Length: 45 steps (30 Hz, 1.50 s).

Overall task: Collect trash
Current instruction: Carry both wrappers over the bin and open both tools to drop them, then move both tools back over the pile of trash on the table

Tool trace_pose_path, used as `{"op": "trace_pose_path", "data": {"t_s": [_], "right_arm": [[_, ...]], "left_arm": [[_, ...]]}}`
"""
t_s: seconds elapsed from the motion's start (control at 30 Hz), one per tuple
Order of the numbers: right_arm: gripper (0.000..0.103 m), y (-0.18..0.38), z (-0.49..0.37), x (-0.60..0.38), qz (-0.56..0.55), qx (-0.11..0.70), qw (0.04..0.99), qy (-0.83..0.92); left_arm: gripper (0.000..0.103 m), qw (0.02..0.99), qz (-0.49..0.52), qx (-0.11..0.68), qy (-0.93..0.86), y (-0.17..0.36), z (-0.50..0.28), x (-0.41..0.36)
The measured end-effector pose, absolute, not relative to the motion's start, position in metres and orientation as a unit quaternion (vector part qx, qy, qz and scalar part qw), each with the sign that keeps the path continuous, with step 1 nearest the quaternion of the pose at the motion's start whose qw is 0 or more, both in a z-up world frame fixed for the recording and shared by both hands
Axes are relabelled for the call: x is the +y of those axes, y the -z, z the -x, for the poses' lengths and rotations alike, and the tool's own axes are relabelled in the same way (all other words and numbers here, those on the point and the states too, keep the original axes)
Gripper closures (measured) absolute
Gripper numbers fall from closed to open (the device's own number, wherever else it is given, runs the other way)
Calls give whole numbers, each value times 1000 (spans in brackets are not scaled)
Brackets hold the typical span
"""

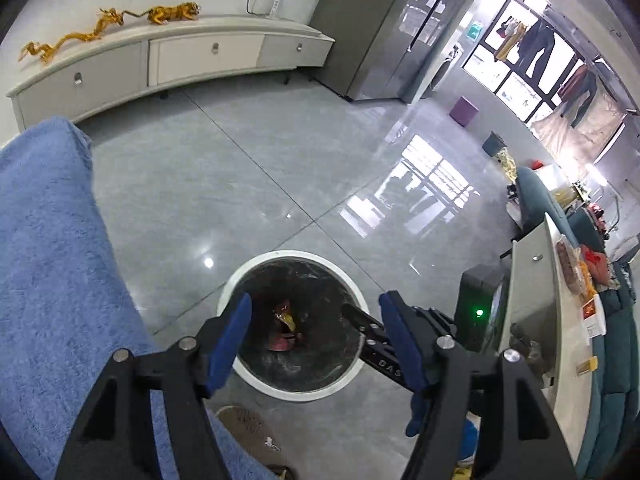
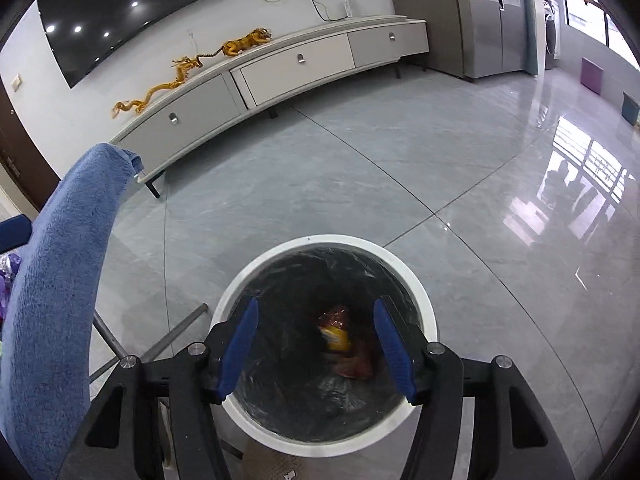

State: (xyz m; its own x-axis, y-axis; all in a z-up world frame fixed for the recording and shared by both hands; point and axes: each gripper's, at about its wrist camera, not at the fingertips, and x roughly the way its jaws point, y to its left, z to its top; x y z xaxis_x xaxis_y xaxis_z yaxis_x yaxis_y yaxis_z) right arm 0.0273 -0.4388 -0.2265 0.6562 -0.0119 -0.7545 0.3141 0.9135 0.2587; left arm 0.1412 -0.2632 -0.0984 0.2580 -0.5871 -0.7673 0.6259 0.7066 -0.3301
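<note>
A white round trash bin [image 1: 256,269] with a dark liner stands on the grey tiled floor, also in the right wrist view [image 2: 424,304]. Red and yellow wrappers [image 1: 285,328] lie at its bottom, seen in the right wrist view too [image 2: 340,332]. My left gripper [image 1: 316,340] is open and empty above the bin. My right gripper [image 2: 316,346] is open and empty above the bin; part of it [image 1: 372,332] reaches over the bin rim in the left wrist view.
A blue towel-covered surface [image 1: 48,260] is at the left, also in the right wrist view [image 2: 52,288]. A white TV cabinet [image 2: 296,68] runs along the far wall. A table with snacks [image 1: 568,288] and a teal sofa are at the right. A slipper [image 1: 248,428] lies near the bin.
</note>
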Motion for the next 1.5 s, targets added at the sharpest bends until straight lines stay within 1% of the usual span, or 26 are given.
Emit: {"op": "trace_pose_path", "data": {"t_s": [0.2, 0.33, 0.53, 0.9, 1.27, 1.5], "right_arm": [[45, 210, -18, -436, -181, 391, 898, 90], [45, 188, -2, -424, -173, 373, 907, 86], [45, 141, 24, -404, -158, 337, 926, 68], [45, 53, 55, -352, -108, 265, 958, 33], [45, -1, 71, -278, -55, 229, 972, -25], [45, -24, 69, -229, -41, 213, 973, -84]], "left_arm": [[37, 832, -17, 422, 359, 73, -117, -242], [37, 845, -16, 397, 359, 56, -93, -218], [37, 853, -29, 374, 362, 25, -60, -183], [37, 894, 15, 330, 301, -27, -22, -73], [37, 935, 67, 296, 186, -37, 3, 77], [37, 947, 77, 286, 124, -30, 11, 146]]}}
